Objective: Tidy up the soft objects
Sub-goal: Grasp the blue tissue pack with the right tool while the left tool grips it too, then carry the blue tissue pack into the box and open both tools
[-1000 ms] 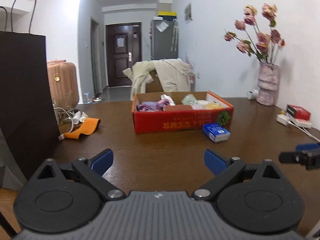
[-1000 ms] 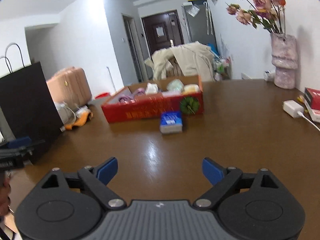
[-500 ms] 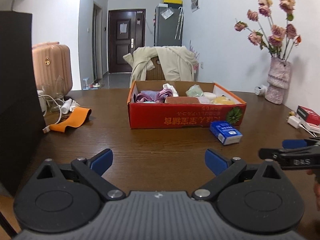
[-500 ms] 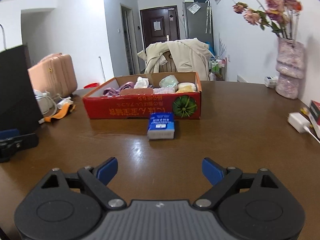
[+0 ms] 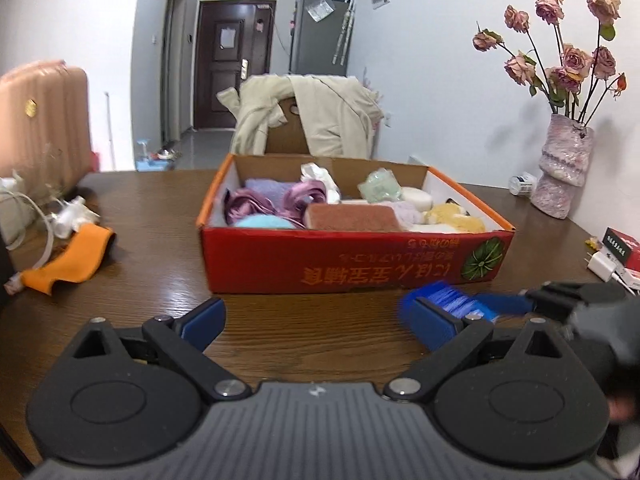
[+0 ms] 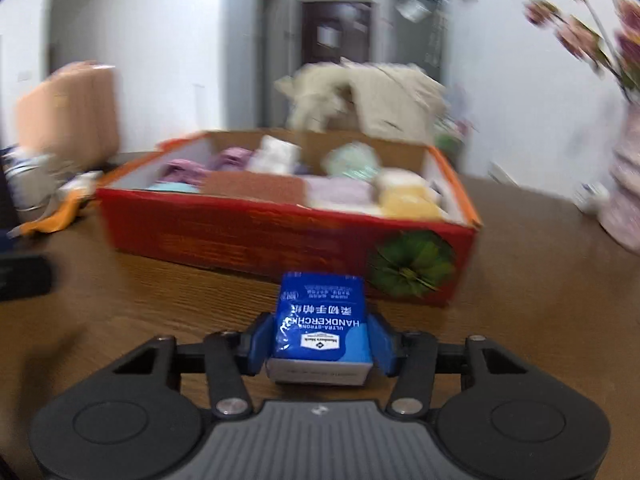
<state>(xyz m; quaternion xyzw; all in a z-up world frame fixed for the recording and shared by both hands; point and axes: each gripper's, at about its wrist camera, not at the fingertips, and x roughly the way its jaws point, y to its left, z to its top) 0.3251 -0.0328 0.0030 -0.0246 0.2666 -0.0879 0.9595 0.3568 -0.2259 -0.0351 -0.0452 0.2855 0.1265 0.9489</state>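
Note:
A red cardboard box (image 5: 352, 256) sits mid-table, filled with soft things: purple cloths, a brown sponge (image 5: 352, 217), a blue ball, white and yellow pieces. It also shows in the right wrist view (image 6: 248, 236). My right gripper (image 6: 320, 340) is shut on a blue handkerchief pack (image 6: 322, 320) just in front of the box's right corner. In the left wrist view that pack (image 5: 452, 304) appears blurred, with the right gripper (image 5: 500, 306) on it. My left gripper (image 5: 316, 316) is open and empty, in front of the box.
An orange cloth (image 5: 68, 260) and white cables lie at the left. A pink vase (image 5: 564, 172) with dried roses stands far right. A red packet and a white charger (image 5: 604, 264) lie at the right edge. A chair with a beige coat stands behind the table.
Both grippers have moved forward to the box. My right gripper has closed on the blue handkerchief pack, which lay free on the table before.

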